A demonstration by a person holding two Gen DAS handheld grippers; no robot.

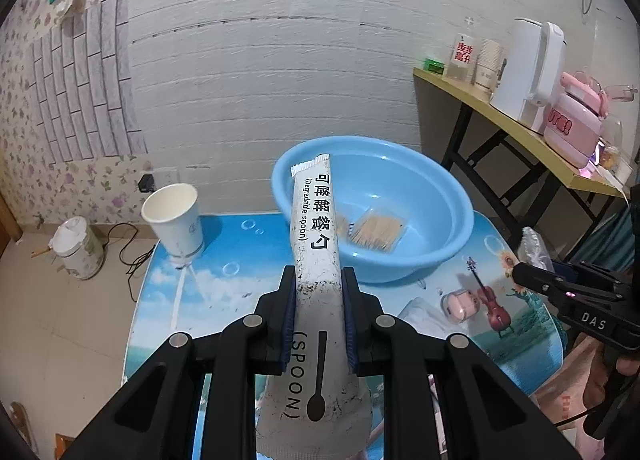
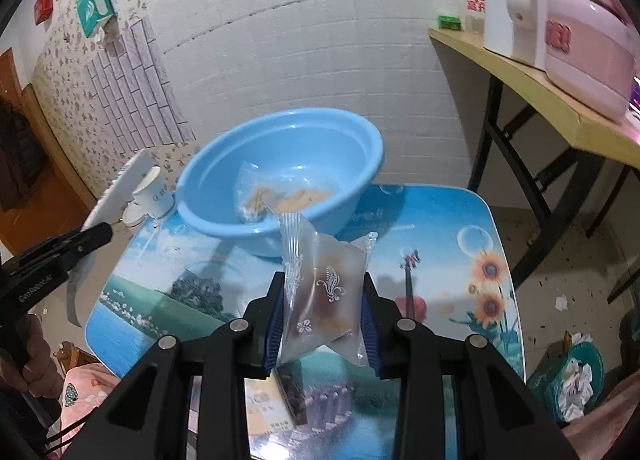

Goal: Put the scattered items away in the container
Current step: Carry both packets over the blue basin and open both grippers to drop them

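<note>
My left gripper (image 1: 319, 314) is shut on a long white spoon packet (image 1: 316, 244) marked "SPOON"; its far end reaches over the near rim of the blue basin (image 1: 440, 215). Toothpick packets (image 1: 374, 234) lie inside the basin. My right gripper (image 2: 325, 314) is shut on a clear snack packet (image 2: 328, 292) with white printed patterns and holds it above the table, short of the basin (image 2: 320, 131). The left gripper (image 2: 56, 256) with its packet shows at the left of the right wrist view; the right gripper (image 1: 532, 278) shows at the right of the left wrist view.
A white paper cup (image 1: 176, 219) stands left of the basin on the picture-printed table (image 1: 224, 256). A pink earbud case (image 1: 458, 306) and a small box (image 2: 280, 392) lie on the table. A yellow side table (image 1: 520, 131) with appliances stands at right. A bin (image 2: 576, 380) sits on the floor.
</note>
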